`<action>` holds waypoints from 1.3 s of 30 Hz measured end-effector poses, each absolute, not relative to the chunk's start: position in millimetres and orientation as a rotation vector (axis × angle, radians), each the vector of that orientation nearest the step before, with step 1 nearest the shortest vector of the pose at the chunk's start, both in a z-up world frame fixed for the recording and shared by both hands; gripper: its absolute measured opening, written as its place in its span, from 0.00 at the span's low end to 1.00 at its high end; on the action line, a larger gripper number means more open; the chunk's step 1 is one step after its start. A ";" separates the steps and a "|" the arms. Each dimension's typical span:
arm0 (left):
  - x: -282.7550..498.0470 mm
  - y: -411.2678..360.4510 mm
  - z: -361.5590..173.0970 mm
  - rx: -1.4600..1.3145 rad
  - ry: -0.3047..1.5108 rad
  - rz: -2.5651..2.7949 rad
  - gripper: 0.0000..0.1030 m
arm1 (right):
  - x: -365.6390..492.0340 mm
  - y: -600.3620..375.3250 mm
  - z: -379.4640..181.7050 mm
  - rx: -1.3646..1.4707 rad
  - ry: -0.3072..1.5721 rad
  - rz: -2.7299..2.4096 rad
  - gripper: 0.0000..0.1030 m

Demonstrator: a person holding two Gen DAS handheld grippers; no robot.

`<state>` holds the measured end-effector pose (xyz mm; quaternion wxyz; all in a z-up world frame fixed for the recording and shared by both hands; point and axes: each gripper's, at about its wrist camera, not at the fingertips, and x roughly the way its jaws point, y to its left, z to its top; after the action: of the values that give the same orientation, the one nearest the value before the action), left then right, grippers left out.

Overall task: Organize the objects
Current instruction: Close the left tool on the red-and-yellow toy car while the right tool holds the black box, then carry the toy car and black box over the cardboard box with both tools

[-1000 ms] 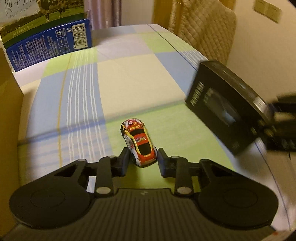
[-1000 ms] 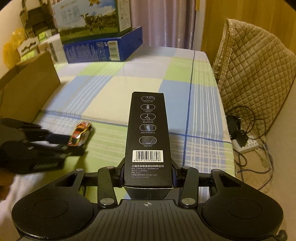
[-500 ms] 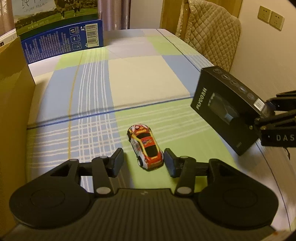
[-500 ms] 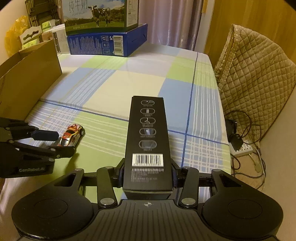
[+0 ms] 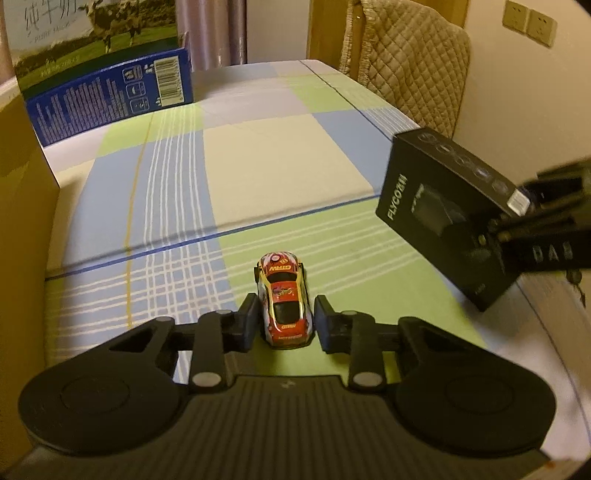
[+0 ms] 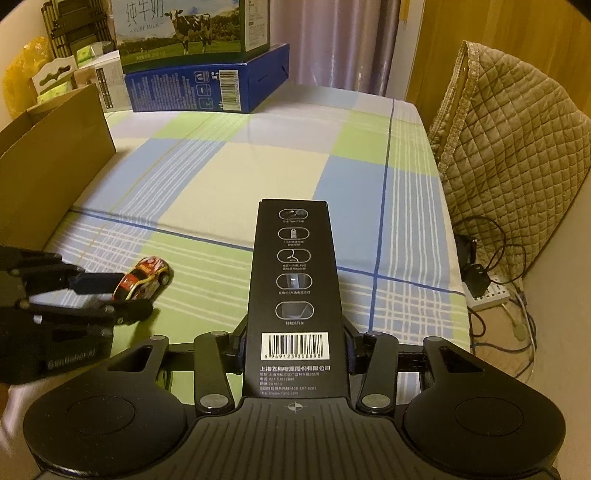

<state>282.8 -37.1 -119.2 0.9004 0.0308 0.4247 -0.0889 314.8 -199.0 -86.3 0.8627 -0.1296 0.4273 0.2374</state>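
A small red, yellow and white toy car [image 5: 284, 301] sits on the checked tablecloth [image 5: 258, 162]. My left gripper [image 5: 284, 321] is open with one finger on each side of the car's rear, close to it with small gaps. The car also shows in the right wrist view [image 6: 144, 282] between the left gripper's fingers [image 6: 122, 295]. My right gripper [image 6: 293, 345] is shut on a long black box [image 6: 295, 295] with a barcode and holds it above the table. In the left wrist view the black box [image 5: 443, 218] hangs at the right.
An open cardboard box [image 6: 48, 166] stands along the table's left side. A blue carton [image 6: 207, 86] with a milk carton [image 6: 184, 33] on it stands at the back. A quilted chair [image 6: 517, 147] and a power strip with cables [image 6: 487, 291] are right of the table.
My left gripper has moved forward and narrowed around the toy car, so the fingers now flank its rear closely. The right gripper still holds the black box, raised slightly.
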 end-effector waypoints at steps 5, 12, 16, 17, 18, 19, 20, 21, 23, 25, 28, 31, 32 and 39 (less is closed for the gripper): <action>278.9 -35.9 -118.9 0.063 0.881 -0.189 0.26 | 317.1 -197.5 -87.1 -0.274 0.904 0.497 0.42; 287.8 -35.2 -119.5 0.057 0.892 -0.173 0.32 | 322.1 -193.4 -89.5 -0.291 0.928 0.496 0.42; 290.0 -35.5 -120.5 0.065 0.892 -0.178 0.31 | 325.7 -189.2 -91.8 -0.315 0.948 0.490 0.42; 290.2 -35.6 -120.6 0.064 0.892 -0.181 0.27 | 326.1 -188.3 -92.3 -0.321 0.955 0.487 0.42; 289.8 -36.1 -120.3 0.067 0.892 -0.184 0.26 | 326.2 -187.3 -93.1 -0.330 0.961 0.482 0.42; 289.1 -37.0 -120.3 0.077 0.890 -0.185 0.25 | 325.9 -186.7 -93.2 -0.333 0.962 0.480 0.42; 288.0 -37.5 -120.0 0.082 0.889 -0.186 0.25 | 325.4 -186.2 -93.3 -0.335 0.964 0.480 0.42; 287.1 -37.4 -120.0 0.082 0.888 -0.188 0.25 | 324.9 -185.9 -93.4 -0.340 0.965 0.478 0.41; 284.6 -37.0 -119.5 0.084 0.888 -0.191 0.25 | 323.2 -186.0 -93.6 -0.348 0.964 0.474 0.41; 281.3 -37.3 -118.5 0.090 0.890 -0.199 0.24 | 321.4 -186.0 -93.3 -0.347 0.964 0.472 0.40; 274.0 -38.0 -117.2 0.098 0.895 -0.208 0.24 | 315.8 -189.2 -91.9 -0.339 0.956 0.466 0.39; 264.7 -38.0 -116.3 0.094 0.901 -0.219 0.24 | 309.9 -193.1 -87.3 -0.325 0.951 0.461 0.39; 261.4 -38.0 -116.0 0.093 0.904 -0.223 0.24 | 307.5 -194.5 -85.1 -0.321 0.947 0.460 0.39; 237.8 -39.0 -106.4 0.077 0.915 -0.241 0.24 | 288.7 -204.5 -67.4 -0.263 0.950 0.444 0.39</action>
<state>237.8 -38.9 -106.4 0.8894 0.0371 0.4406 -0.1162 288.7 -204.5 -67.4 0.8573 -0.1254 0.4523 0.2116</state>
